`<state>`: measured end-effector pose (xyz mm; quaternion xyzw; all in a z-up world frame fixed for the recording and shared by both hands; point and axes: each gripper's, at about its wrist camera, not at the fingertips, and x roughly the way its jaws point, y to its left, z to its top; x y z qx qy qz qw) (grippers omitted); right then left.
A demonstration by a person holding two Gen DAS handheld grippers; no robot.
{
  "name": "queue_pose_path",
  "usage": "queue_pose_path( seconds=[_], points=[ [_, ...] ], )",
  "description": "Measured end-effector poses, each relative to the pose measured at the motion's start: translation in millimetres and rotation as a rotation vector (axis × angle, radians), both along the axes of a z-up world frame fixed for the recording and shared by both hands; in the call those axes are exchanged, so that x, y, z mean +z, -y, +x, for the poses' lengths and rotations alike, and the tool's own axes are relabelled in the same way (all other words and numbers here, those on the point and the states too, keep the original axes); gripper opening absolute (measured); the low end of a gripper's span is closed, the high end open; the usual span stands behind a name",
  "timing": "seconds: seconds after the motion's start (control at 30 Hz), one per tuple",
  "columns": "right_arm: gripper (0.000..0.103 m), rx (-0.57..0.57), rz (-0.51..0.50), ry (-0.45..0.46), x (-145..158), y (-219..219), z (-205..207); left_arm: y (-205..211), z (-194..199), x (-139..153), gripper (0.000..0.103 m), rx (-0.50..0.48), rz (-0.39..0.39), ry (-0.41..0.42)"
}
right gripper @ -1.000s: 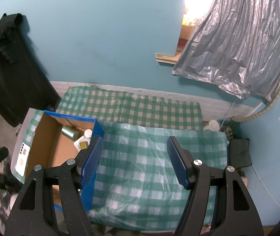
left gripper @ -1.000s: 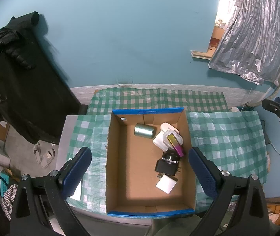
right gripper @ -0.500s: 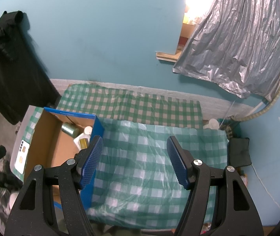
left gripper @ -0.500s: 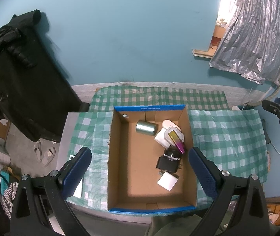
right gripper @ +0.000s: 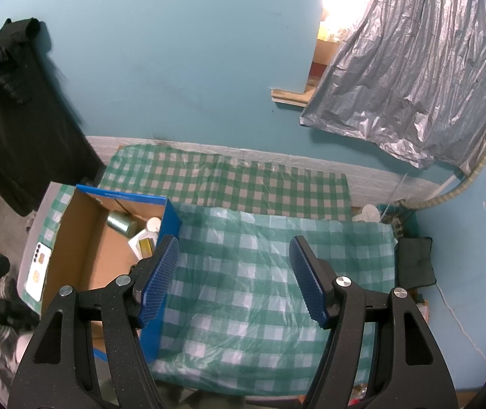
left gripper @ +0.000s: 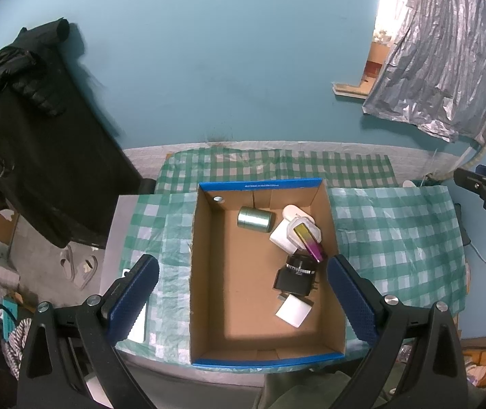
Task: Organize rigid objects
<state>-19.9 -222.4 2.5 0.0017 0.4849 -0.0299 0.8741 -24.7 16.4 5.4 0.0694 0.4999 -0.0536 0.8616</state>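
Note:
A blue-rimmed cardboard box (left gripper: 209, 272) sits on the green checked tablecloth. Inside lie a green tin (left gripper: 255, 218), a white bottle (left gripper: 292, 212), a clear case with a yellow-magenta item (left gripper: 307, 238), a black camera lens (left gripper: 295, 274) and a white block (left gripper: 293, 312). My left gripper (left gripper: 243, 298) hangs open high above the box, nothing between its blue pads. My right gripper (right gripper: 234, 276) stands open over the bare cloth right of the box (right gripper: 89, 238), holding nothing. The tin (right gripper: 120, 222) shows there too.
A phone (right gripper: 36, 272) lies on the table's left strip beside the box. A black garment (left gripper: 31, 136) hangs on the left wall. Silver foil sheeting (right gripper: 413, 78) covers the window at right. A dark cushion (right gripper: 413, 262) sits off the table's right edge.
The left wrist view has drifted very slightly, so the box sits a touch lower in frame. Both grippers keep the same opening and nothing was picked up or released.

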Motion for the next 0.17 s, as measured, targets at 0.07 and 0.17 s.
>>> queue_pose_path(
  seconds=[0.07, 0.17],
  points=[
    [0.067, 0.001, -0.001, 0.000, 0.0, 0.1, 0.2, -0.3, 0.6, -0.1, 0.100, -0.001, 0.002, 0.001],
    [0.067, 0.000, 0.000, -0.001, -0.1, 0.0, 0.0, -0.7, 0.6, -0.2, 0.100, 0.000, 0.003, -0.004]
  ],
)
